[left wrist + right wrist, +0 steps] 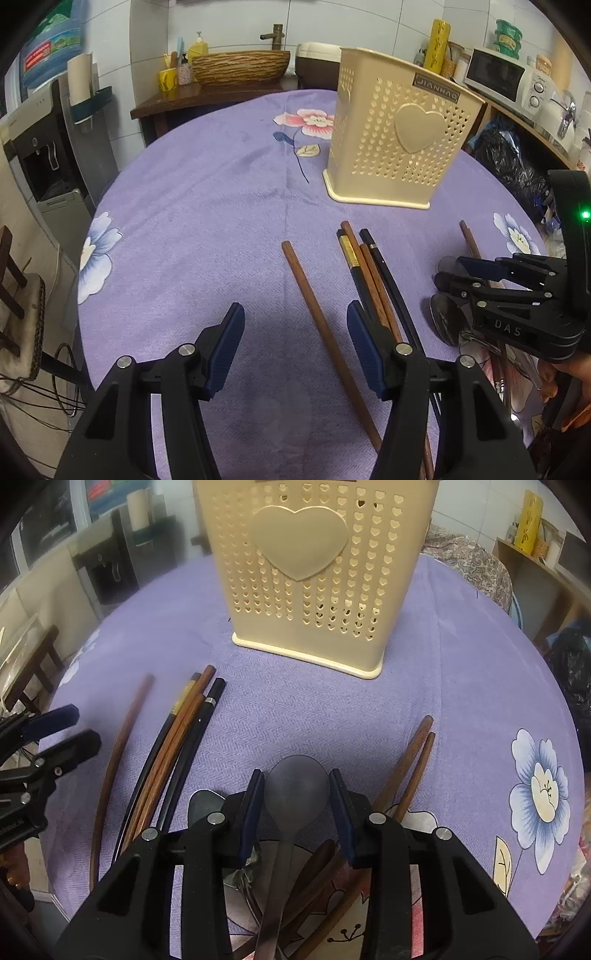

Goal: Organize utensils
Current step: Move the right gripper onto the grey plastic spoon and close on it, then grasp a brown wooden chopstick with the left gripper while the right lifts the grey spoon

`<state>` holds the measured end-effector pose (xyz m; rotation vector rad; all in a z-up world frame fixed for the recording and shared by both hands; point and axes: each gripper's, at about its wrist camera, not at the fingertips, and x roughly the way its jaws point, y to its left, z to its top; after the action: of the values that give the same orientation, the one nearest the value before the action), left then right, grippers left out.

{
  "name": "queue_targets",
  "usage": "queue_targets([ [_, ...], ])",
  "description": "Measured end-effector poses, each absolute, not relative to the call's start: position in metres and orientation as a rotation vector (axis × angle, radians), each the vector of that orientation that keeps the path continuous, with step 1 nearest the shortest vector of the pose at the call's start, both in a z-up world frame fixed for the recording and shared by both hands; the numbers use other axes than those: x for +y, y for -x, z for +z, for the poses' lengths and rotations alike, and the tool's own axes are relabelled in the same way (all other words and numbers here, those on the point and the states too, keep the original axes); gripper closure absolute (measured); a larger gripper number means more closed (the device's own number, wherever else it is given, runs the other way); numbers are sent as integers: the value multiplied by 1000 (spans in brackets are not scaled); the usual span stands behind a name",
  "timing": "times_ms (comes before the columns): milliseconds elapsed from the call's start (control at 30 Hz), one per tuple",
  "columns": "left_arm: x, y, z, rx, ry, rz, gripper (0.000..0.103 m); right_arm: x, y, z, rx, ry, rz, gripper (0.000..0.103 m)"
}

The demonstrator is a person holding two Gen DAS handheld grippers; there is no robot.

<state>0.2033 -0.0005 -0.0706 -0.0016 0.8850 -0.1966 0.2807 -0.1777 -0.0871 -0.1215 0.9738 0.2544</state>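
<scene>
A cream perforated utensil holder (399,136) with a heart stands upright on the purple cloth; it also shows in the right wrist view (310,576). My left gripper (295,347) is open, its fingers either side of a single brown chopstick (317,317). A bundle of brown and black chopsticks (369,273) lies just right of it, also seen in the right wrist view (177,738). My right gripper (297,812) is open around the bowl of a grey metal spoon (295,790) lying on the cloth. A second spoon (203,805) lies to its left.
Two more brown chopsticks (410,771) lie right of the right gripper. The round table's purple floral cloth (207,206) drops off at its edges. A counter with a wooden basin (240,66) is behind, a microwave (498,74) at right, a water dispenser (44,147) at left.
</scene>
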Motion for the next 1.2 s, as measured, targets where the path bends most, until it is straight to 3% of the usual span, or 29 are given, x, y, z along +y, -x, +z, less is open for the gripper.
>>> queue_targets([
  [133,-6,-211,-75,912,-1,-196,45,-181,-276,-81,943,89,270,66],
  [633,-19,-239,-85,976,-54,-135,90,-186,-252,-46,833,69,298,66],
  [967,-18,-247,-85,960,-38,-147,93,-189,-244,-39,808,58,305,66],
  [1200,-12,-232,-44,834,5,-185,94,-200,-228,-12,740,-6,384,66],
])
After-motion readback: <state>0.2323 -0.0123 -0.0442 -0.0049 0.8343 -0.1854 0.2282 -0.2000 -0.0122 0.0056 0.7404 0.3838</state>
